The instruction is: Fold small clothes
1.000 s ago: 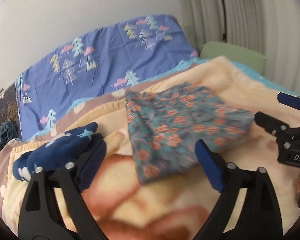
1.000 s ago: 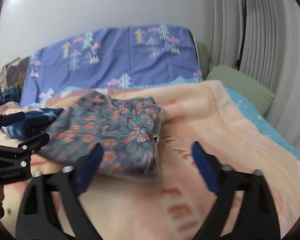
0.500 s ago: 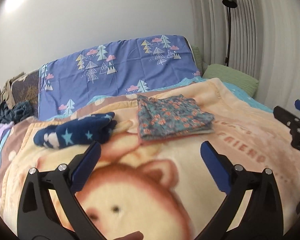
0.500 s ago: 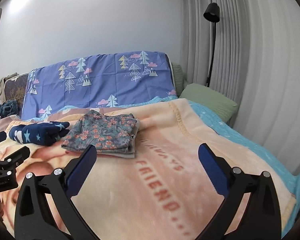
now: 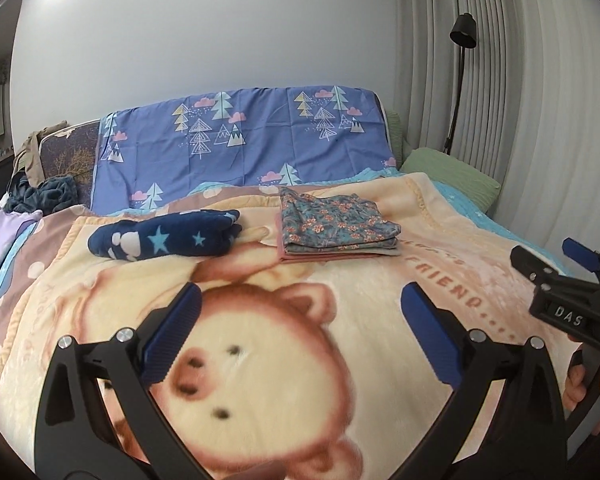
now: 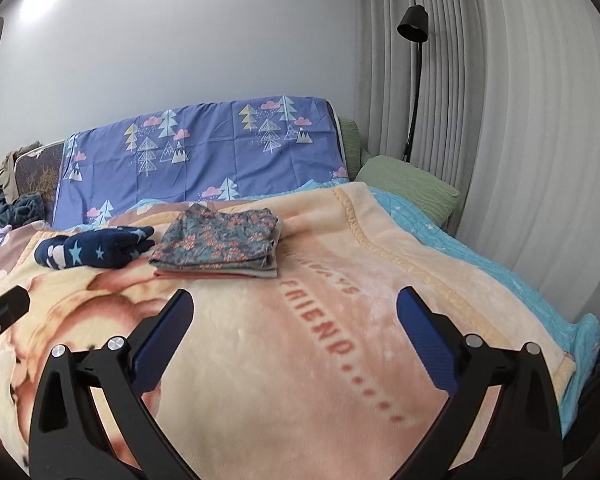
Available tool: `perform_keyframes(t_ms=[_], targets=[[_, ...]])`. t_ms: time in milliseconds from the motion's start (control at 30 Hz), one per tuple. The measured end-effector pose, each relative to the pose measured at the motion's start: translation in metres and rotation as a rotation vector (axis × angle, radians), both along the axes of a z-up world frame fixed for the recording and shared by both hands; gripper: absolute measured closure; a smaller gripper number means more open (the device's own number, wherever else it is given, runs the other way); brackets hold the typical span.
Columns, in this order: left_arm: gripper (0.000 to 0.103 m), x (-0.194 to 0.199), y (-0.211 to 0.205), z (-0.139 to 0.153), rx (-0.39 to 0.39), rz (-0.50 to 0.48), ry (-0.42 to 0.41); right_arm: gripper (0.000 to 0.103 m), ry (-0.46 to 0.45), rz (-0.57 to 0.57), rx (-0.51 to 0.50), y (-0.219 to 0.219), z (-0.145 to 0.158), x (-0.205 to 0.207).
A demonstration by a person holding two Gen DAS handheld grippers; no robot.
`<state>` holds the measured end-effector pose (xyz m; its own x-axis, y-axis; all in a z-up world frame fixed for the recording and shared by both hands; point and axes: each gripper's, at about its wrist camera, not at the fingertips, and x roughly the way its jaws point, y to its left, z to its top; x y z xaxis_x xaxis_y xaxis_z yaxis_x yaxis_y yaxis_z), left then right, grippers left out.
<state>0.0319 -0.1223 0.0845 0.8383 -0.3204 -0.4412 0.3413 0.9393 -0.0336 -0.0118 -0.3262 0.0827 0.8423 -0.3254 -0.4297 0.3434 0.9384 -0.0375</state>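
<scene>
In the lower part of the left wrist view, the left gripper [image 5: 298, 334] has its jaws spread as wide as they go, with nothing between them but the bear-print blanket [image 5: 260, 380] underneath. The right gripper [image 6: 294, 338] fills the bottom of its own view in the same state: jaws fully apart, holding nothing. It also shows at the right edge of the left view, gripped by a hand [image 5: 588, 388].

Beyond both sets of fingers, in the middle of each frame, lies the folded floral garment [image 5: 336, 222], a flat stack sitting on the blanket with its long side running across the picture. Just left of it, close but seemingly not touching, is a rolled dark blue star-print garment [image 5: 168, 238], also lying crosswise. Both are well apart from the fingers, straight ahead and further up the bed.

At the far left edge a loose heap of clothes [image 5: 44, 196] sits by the headboard; if more folding is due, that heap lies on the left gripper's side, so that hand appears nearer. Behind everything hang a purple tree-print sheet [image 5: 240, 144] and a green pillow [image 5: 448, 172] at upper right.
</scene>
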Motion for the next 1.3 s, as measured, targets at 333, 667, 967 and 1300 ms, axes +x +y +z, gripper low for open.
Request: perform_keyframes(t_ms=[333,667,967,1300], targets=[[0.002,-0.021,0.016,-0.005,-0.002,0.040,0.014,0.001,0.039,0.025,-0.017,0.021,-0.004,-0.009],[0.002,-0.028,0.027,-0.010,0.011,0.064,-0.003,0.001,0.049,0.028,-0.034,0.039,-0.004,-0.013],[0.002,-0.022,0.026,-0.012,0.022,0.071,-0.012,0.001,0.065,0.006,-0.033,0.041,-0.007,-0.010],[0.002,-0.019,0.018,-0.014,0.039,0.056,-0.017,0.001,0.073,0.000,-0.035,0.041,-0.008,-0.008]])
